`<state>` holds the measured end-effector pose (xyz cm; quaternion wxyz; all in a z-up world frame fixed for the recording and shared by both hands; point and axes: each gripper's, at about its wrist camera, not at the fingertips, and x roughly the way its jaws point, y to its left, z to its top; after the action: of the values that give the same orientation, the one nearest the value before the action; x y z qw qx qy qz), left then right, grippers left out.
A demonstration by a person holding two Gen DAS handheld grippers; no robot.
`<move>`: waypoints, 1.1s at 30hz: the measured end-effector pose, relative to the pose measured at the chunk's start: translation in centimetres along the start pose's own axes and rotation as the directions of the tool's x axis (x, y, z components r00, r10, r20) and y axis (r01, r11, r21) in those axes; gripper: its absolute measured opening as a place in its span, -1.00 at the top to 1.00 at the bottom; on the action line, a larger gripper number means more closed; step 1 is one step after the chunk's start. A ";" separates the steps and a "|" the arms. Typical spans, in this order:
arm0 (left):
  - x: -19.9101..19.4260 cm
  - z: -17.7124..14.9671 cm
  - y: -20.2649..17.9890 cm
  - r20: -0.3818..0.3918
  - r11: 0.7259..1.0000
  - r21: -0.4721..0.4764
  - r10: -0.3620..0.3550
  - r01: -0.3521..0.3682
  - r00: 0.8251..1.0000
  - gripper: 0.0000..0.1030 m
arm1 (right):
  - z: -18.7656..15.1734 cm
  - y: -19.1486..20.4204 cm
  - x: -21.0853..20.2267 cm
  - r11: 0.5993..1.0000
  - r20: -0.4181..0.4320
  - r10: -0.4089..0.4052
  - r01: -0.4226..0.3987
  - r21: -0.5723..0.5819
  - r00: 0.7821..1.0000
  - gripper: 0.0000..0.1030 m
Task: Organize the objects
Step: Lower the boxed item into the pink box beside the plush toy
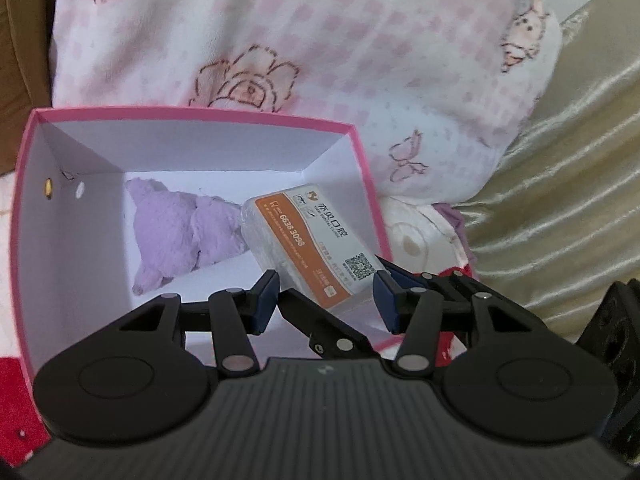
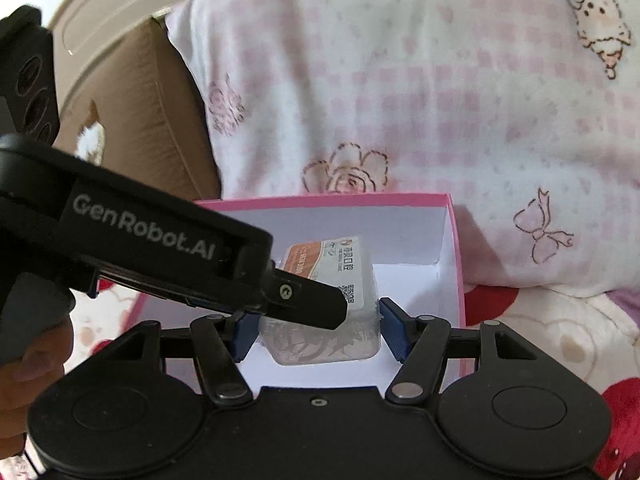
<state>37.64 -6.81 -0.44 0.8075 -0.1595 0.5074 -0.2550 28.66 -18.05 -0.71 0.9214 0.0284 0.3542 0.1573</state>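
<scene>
Pink box (image 1: 362,148) already holds our clear case (image 2: 332,312), gripped between right fingers (image 2: 390,330), left fingers (image 1: 266,302) open; next, we release.

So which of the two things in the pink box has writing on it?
The clear plastic packet with the orange-and-white printed label, lying toward the right of the pink cardboard box. The fuzzy lilac cloth beside it is plain.

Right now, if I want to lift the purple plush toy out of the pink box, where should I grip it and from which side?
Probably grip the purple plush toy across its thick middle, coming from above. It lies flat on the floor of the pink box, whose walls block any sideways approach, and the clear packet crowds one side.
</scene>
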 end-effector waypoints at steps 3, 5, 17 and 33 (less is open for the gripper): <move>2.2 0.5 1.2 -0.017 1.000 -0.023 -0.007 0.007 1.000 0.02 | -0.3 -0.3 1.8 0.999 -0.004 -0.022 0.022 -0.025 1.000 -0.30; 3.5 0.8 1.9 -0.028 0.999 -0.031 -0.023 0.022 0.999 0.04 | -0.5 -1.0 3.0 0.999 -0.022 -0.027 0.026 -0.022 0.999 -0.30; 6.5 1.6 4.0 -0.053 0.998 -0.034 -0.063 0.061 0.997 0.02 | -0.3 -0.9 6.8 0.986 -0.103 -0.114 0.100 -0.136 0.988 -0.29; 8.5 2.3 5.1 -0.057 0.993 -0.111 -0.041 0.035 0.998 0.07 | -0.5 -0.2 8.4 0.944 -0.128 -0.208 0.165 -0.287 0.970 -0.30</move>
<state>43.98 -7.52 -8.29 0.7771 -0.2059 0.5412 -0.2465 34.25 -15.65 -6.50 0.8965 -0.1454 0.4014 0.1182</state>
